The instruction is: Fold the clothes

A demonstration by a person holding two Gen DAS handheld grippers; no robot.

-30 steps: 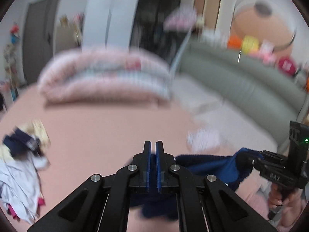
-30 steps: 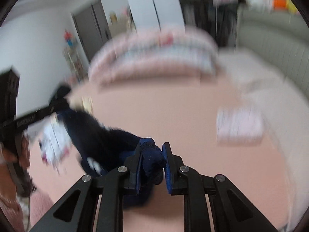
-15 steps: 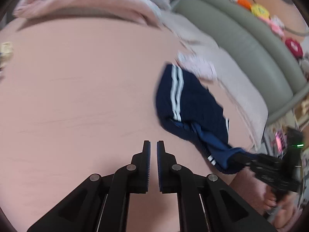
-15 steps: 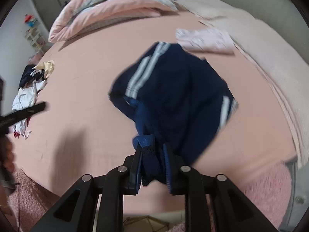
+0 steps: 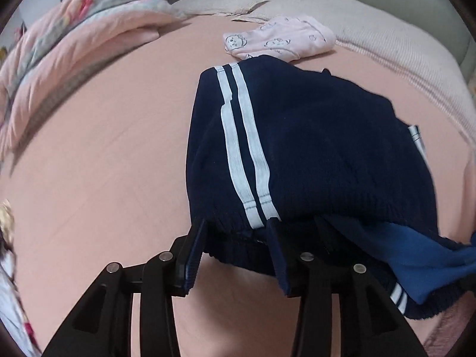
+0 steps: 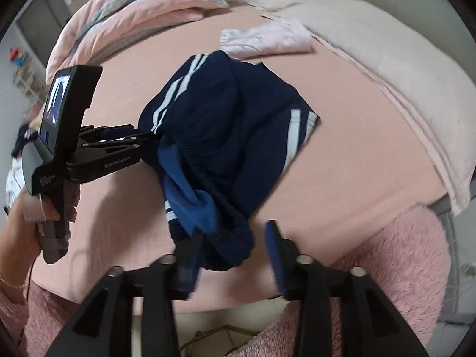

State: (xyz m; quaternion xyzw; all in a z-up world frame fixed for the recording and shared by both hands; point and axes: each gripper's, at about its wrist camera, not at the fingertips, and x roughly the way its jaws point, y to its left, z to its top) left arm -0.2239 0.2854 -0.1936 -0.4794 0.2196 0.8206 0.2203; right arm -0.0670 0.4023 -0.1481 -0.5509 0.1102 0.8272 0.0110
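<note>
Left wrist view shows navy knit shorts (image 5: pixel 312 148) with twin white side stripes lying rumpled on the smooth pink bedsheet (image 5: pixel 104 154), their ribbed waistband bunched and a brighter blue lining turned out. The left gripper (image 5: pixel 238 238) stands spread wide, its fingers straddling the waistband corner without pinching it. Right wrist view has the right gripper (image 6: pixel 235 238) likewise wide apart around the other waistband end. A folded pale pink garment (image 5: pixel 279 40) touches the shorts' far edge; quilted bedding (image 5: pixel 74 38) lies beyond.

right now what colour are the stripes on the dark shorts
White, a pair of stripes on navy shorts; clearest in the left wrist view.
</note>
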